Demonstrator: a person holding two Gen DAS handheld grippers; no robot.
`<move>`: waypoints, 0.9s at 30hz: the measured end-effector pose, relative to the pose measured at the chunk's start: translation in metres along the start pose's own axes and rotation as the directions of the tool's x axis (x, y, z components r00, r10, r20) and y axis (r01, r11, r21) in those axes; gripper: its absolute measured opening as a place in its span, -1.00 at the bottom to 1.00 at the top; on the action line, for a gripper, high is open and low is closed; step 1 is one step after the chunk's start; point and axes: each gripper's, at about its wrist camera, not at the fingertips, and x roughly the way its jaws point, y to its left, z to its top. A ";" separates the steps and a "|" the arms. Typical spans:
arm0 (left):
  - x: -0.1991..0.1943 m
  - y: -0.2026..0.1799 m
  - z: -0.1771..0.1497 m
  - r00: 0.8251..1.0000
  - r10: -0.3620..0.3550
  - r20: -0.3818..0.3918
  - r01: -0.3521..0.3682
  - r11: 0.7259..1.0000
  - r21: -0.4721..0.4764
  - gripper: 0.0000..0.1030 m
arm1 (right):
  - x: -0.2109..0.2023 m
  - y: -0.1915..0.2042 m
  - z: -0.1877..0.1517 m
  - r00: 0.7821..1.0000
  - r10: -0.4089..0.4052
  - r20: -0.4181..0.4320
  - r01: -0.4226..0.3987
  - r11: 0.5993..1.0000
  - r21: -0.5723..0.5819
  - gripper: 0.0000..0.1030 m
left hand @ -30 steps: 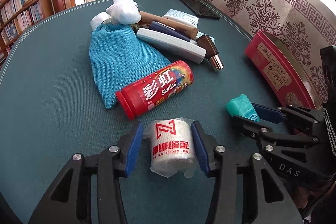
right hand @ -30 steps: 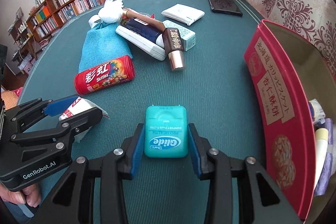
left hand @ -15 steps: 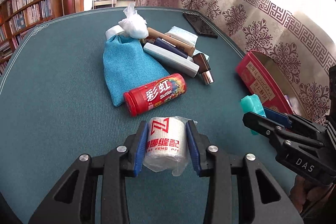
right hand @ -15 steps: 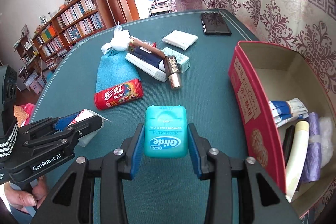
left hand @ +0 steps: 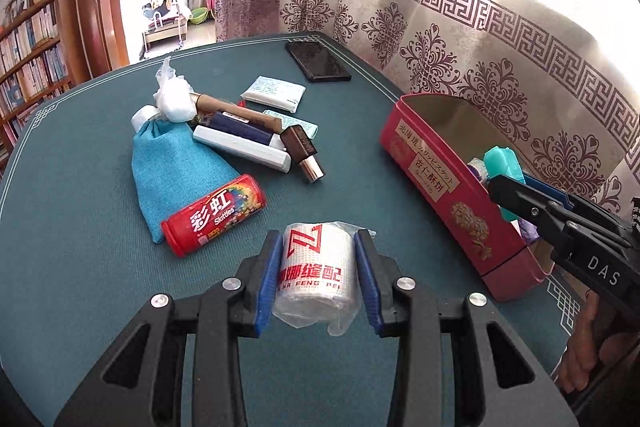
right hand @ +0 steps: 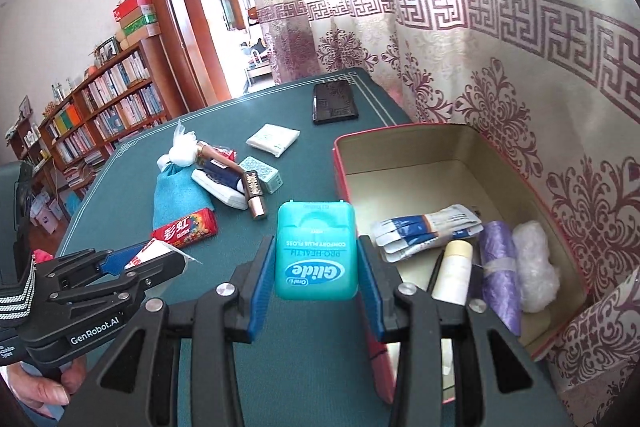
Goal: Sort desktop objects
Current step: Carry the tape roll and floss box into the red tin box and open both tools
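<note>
My left gripper [left hand: 316, 283] is shut on a white wrapped roll [left hand: 316, 275] with red lettering, lifted above the green table [left hand: 80, 267]. My right gripper [right hand: 316, 267] is shut on a teal Glide floss box [right hand: 316, 251], held in the air beside the near left wall of the open red tin [right hand: 460, 131]. The tin holds sachets [right hand: 424, 231], a cream tube [right hand: 454, 271], a purple roll [right hand: 500, 267] and a clear plastic bundle [right hand: 534, 263]. In the left wrist view the floss box [left hand: 502, 163] and the right gripper [left hand: 508, 187] hang over the red tin [left hand: 436, 183].
On the table lie a red Skittles tube [left hand: 214, 215], a blue cloth pouch [left hand: 176, 163], a heap of pens, cases and a brown bottle [left hand: 302, 153], a white tissue pack [left hand: 274, 93] and a black phone [left hand: 318, 61]. Patterned curtains hang behind the tin. Bookshelves stand far left.
The left gripper's pads closed on the white roll and lifted it. The right gripper rose with the floss box and moved right to the tin's edge, so that the tin's inside now shows.
</note>
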 end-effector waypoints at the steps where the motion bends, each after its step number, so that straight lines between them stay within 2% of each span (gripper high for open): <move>1: 0.000 -0.004 0.001 1.000 -0.005 0.000 0.005 1.000 0.008 -0.24 | -0.002 -0.007 0.000 1.000 -0.021 0.008 0.021 1.000 0.013 -0.16; 5: 0.002 -0.023 0.008 1.000 -0.025 0.001 0.025 0.998 0.052 -0.24 | -0.008 -0.037 0.000 0.994 -0.101 0.029 0.099 0.993 0.066 -0.16; 11: 0.001 -0.051 0.015 0.998 -0.062 0.007 0.061 0.992 0.114 -0.24 | -0.008 -0.077 -0.006 0.984 -0.177 0.002 0.175 0.973 0.154 -0.16; 17: 0.003 -0.074 0.020 0.996 -0.084 -0.001 0.084 0.983 0.162 -0.23 | -0.008 -0.086 -0.010 0.980 -0.199 0.001 0.196 0.968 0.158 -0.16; 27: 0.002 -0.110 0.033 0.995 -0.104 0.015 0.098 0.970 0.224 -0.23 | -0.012 -0.088 -0.011 0.982 -0.190 0.023 0.184 0.972 0.145 -0.16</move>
